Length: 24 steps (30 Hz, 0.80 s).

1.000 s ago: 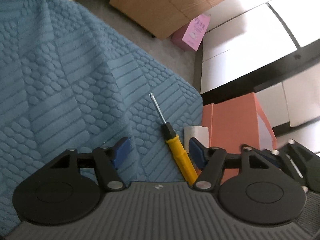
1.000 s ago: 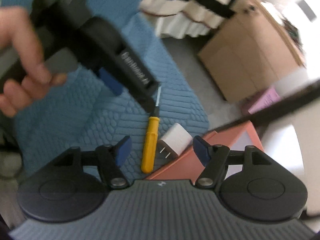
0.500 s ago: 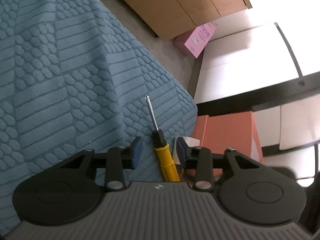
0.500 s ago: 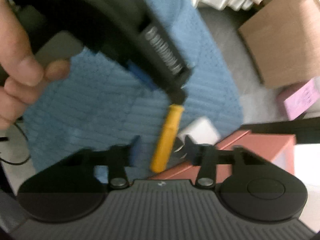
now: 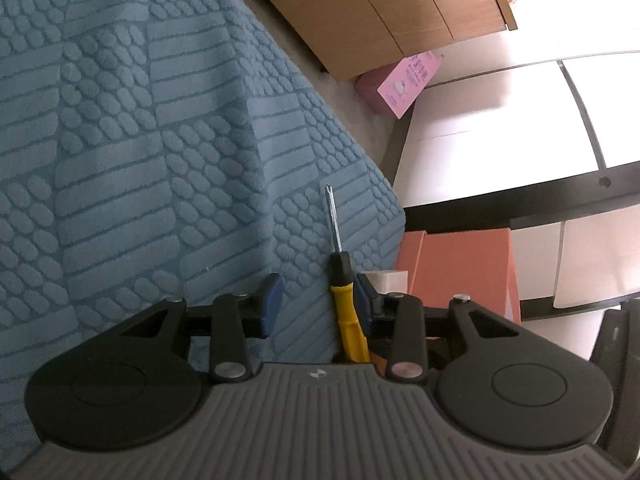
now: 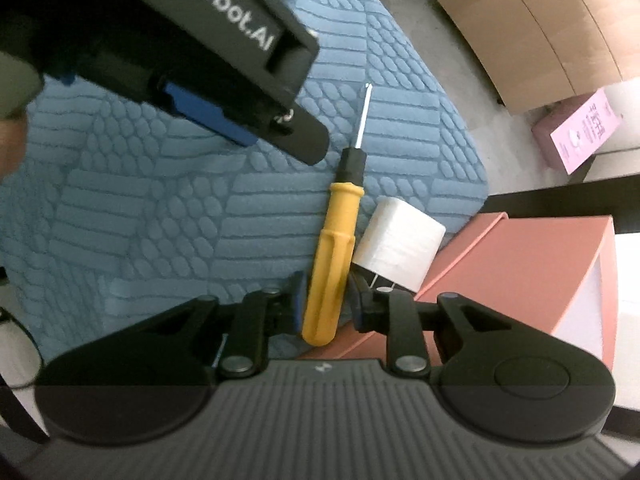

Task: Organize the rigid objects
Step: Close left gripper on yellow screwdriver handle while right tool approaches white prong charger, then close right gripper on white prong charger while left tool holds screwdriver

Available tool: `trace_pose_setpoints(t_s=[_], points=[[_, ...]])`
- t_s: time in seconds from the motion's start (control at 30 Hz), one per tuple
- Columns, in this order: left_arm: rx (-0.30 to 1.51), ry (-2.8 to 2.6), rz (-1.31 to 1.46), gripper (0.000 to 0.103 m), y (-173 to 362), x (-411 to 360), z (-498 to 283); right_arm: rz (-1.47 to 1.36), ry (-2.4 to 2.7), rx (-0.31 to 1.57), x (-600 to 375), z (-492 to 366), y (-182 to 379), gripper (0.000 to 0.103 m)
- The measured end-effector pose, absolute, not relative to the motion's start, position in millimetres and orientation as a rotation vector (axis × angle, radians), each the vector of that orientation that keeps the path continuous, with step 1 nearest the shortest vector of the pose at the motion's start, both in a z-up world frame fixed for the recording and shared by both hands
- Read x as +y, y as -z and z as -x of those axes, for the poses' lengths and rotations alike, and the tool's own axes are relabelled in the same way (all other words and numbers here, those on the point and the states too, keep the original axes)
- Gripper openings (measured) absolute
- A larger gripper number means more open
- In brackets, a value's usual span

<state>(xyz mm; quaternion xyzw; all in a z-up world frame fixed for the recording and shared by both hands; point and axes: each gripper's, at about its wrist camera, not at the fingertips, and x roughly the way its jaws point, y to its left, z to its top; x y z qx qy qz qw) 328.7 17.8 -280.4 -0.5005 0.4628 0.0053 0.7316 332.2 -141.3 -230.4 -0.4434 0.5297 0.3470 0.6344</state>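
A screwdriver (image 6: 335,240) with a yellow handle, black collar and thin steel shaft lies on a blue textured mat (image 6: 168,216). My right gripper (image 6: 327,304) has its jaws narrowly apart, one on each side of the yellow handle, close to it but with small gaps. A white charger block (image 6: 396,240) sits just right of the handle. In the left wrist view the screwdriver (image 5: 347,312) lies against the right finger of my left gripper (image 5: 316,300), which is open with a wide gap. The left gripper body (image 6: 192,40) hangs over the mat in the right wrist view.
A salmon-pink box (image 6: 528,280) sits at the mat's right edge, also in the left wrist view (image 5: 468,272). A cardboard box (image 5: 384,12) and a pink packet (image 5: 408,80) lie on the grey floor beyond. A white cabinet with a dark frame (image 5: 500,200) stands right.
My right gripper has narrowed and come down around the yellow handle. My left gripper has opened wider and shifted, so the screwdriver is now beside its right finger.
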Motion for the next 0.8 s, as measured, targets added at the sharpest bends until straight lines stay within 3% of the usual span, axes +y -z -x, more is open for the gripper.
trace_pose_setpoints(t_s=[0.43, 0.5, 0.57, 0.8], points=[[1.055, 0.014, 1.29, 0.047, 300, 5, -311, 0.69, -0.804, 1.223, -140, -305, 188, 0.024], [1.05, 0.007, 1.311, 0.039, 304, 2, -307, 0.705, -0.821, 1.212, -138, -302, 185, 0.024], [1.053, 0.01, 1.324, 0.023, 306, 1, -306, 0.697, -0.833, 1.227, -140, -304, 187, 0.024], [1.075, 0.002, 1.282, 0.021, 308, 5, -308, 0.771, -0.917, 1.247, -141, -299, 167, 0.03]])
